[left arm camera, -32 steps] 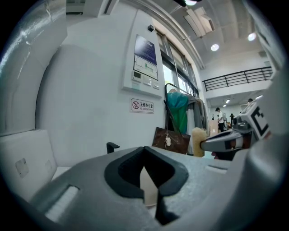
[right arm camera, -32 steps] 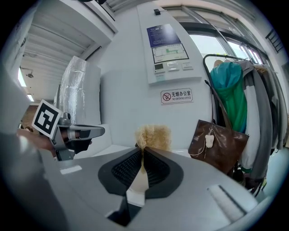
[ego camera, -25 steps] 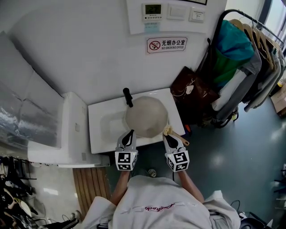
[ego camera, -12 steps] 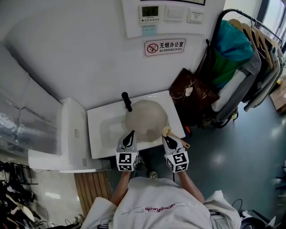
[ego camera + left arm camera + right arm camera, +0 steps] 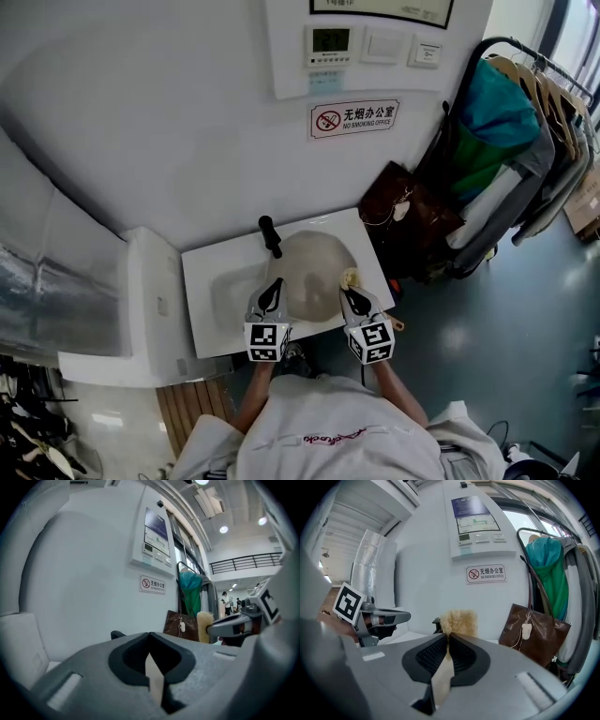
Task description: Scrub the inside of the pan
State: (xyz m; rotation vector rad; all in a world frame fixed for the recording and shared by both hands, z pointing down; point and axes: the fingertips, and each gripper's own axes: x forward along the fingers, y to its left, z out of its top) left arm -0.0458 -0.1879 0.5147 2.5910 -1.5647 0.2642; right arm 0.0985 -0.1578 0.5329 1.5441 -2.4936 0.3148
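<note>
The pan (image 5: 314,262), round with a pale beige inside and a black handle (image 5: 270,235), lies on a white table (image 5: 220,291) against the wall. My left gripper (image 5: 272,286) hovers over the pan's near left rim, its jaws shut with only a thin pale slit between them (image 5: 151,654). My right gripper (image 5: 349,295) is at the pan's near right rim, shut on the wooden handle of a scrub brush (image 5: 349,277). The brush's tan bristle head (image 5: 459,620) stands just beyond the jaws (image 5: 447,639). In the left gripper view, only the tip of the pan handle (image 5: 117,633) shows.
A brown bag (image 5: 403,211) leans right of the table below a rack of hanging clothes (image 5: 516,141). A white cabinet (image 5: 150,300) adjoins the table's left side. A wall panel with controls (image 5: 375,42) and a no-smoking sign (image 5: 354,118) hang above.
The head view has shifted, so the table and pan sit lower in the picture. Both grippers now reach a little further over the pan's near rim. The brush stays held.
</note>
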